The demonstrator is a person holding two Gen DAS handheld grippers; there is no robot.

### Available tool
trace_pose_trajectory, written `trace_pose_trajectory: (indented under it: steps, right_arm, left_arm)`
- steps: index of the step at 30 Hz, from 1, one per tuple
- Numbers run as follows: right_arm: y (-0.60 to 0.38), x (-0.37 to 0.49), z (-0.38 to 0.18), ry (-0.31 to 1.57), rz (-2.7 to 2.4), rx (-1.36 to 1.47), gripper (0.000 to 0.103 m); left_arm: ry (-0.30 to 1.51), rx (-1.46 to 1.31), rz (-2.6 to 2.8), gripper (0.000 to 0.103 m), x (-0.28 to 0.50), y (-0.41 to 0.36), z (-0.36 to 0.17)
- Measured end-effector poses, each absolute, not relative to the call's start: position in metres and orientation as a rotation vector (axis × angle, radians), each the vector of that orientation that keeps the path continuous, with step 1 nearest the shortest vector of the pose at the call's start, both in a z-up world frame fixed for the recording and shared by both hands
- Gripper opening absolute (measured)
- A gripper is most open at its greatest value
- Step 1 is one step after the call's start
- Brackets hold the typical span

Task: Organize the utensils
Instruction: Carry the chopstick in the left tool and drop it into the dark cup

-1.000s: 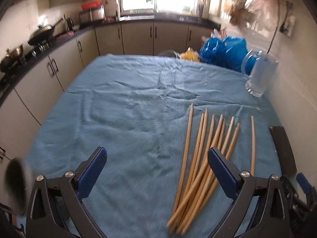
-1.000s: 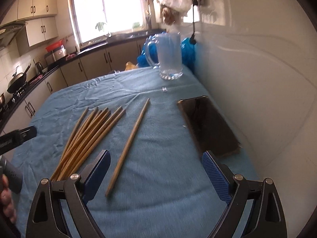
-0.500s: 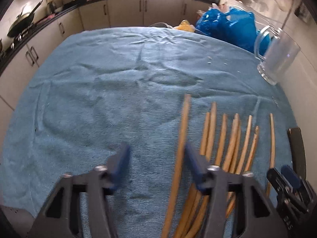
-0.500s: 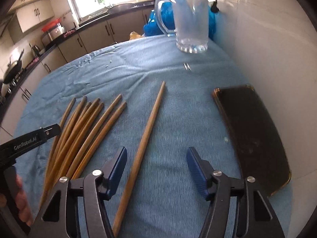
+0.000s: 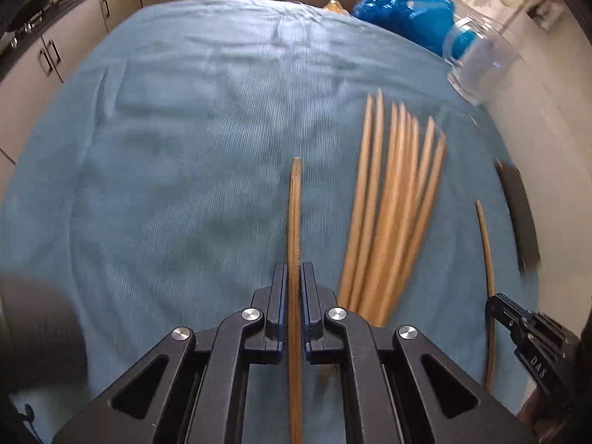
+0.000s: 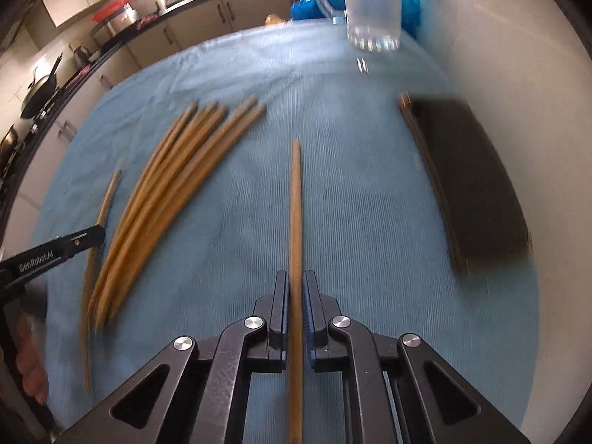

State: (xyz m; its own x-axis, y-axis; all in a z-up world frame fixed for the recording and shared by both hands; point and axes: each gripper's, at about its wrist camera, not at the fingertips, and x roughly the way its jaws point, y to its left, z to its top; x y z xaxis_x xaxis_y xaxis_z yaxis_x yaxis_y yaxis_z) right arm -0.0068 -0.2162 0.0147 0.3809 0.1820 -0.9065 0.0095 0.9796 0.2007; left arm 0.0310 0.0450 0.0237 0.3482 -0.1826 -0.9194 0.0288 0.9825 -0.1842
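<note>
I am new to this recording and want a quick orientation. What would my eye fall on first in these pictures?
First, each gripper is shut on a single chopstick: the left gripper holds one chopstick, and the right gripper holds another. Between them, a bundle of chopsticks lies on the blue cloth. A glass mug stands at the far edge, and a dark tray lies by the wall.
</note>
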Motion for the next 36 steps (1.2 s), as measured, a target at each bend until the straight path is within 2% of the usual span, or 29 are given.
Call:
trace_pose_trajectory:
  steps: [1, 3, 5, 7, 10, 13, 15, 17, 21, 23, 24, 27, 36]
  right_arm:
    - [-0.219, -0.018, 0.015, 1.189, 0.119, 0.191, 0.009]
    - [-0.222, -0.03, 0.015, 1.202, 0.131, 0.199, 0.016]
    - [-0.222, -0.029, 0.017, 1.213, 0.136, 0.191, 0.037]
    - [-0.218, -0.021, 0.018, 1.208, 0.1, 0.147, 0.046]
    - [-0.21, -0.005, 0.014, 1.223, 0.086, 0.11, 0.046]
    - [-0.202, 0.015, 0.014, 1.245, 0.068, 0.072, 0.046]
    - [-0.197, 0.028, 0.014, 1.269, 0.061, 0.059, 0.046]
    - [-0.192, 0.037, 0.014, 1.284, 0.052, 0.035, 0.038]
    - [-0.187, 0.051, 0.014, 1.308, 0.047, 0.01, 0.028]
    - [-0.189, 0.055, 0.014, 1.307, 0.042, 0.015, 0.008]
    - [-0.19, 0.055, 0.014, 1.299, 0.045, 0.014, 0.007]
    - [-0.195, 0.044, 0.019, 1.248, 0.066, 0.053, 0.007]
    - [-0.187, -0.024, 0.084, 0.984, 0.191, 0.172, 0.007]
  left_arm:
    - [1.212, -0.139, -0.147, 0.006, 0.022, 0.046, 0.024]
    - [1.23, -0.139, -0.172, 0.006, 0.006, 0.051, 0.024]
    - [1.236, -0.136, -0.179, 0.006, 0.004, 0.052, 0.026]
    - [1.22, -0.122, -0.167, 0.008, 0.006, 0.052, 0.027]
    - [1.216, -0.122, -0.141, 0.013, 0.014, 0.053, 0.026]
    - [1.209, -0.099, -0.115, 0.014, 0.024, 0.051, 0.027]
    - [1.208, -0.085, -0.108, 0.014, 0.029, 0.047, 0.026]
    - [1.206, -0.077, -0.1, 0.014, 0.034, 0.045, 0.026]
    - [1.189, -0.072, -0.095, 0.014, 0.043, 0.039, 0.024]
    - [1.179, -0.084, -0.098, 0.014, 0.044, 0.039, 0.024]
    - [1.179, -0.091, -0.107, 0.006, 0.043, 0.04, 0.024]
    - [1.165, -0.135, -0.143, 0.007, 0.03, 0.043, 0.031]
    - [0.912, -0.209, -0.288, 0.007, -0.046, 0.061, 0.109]
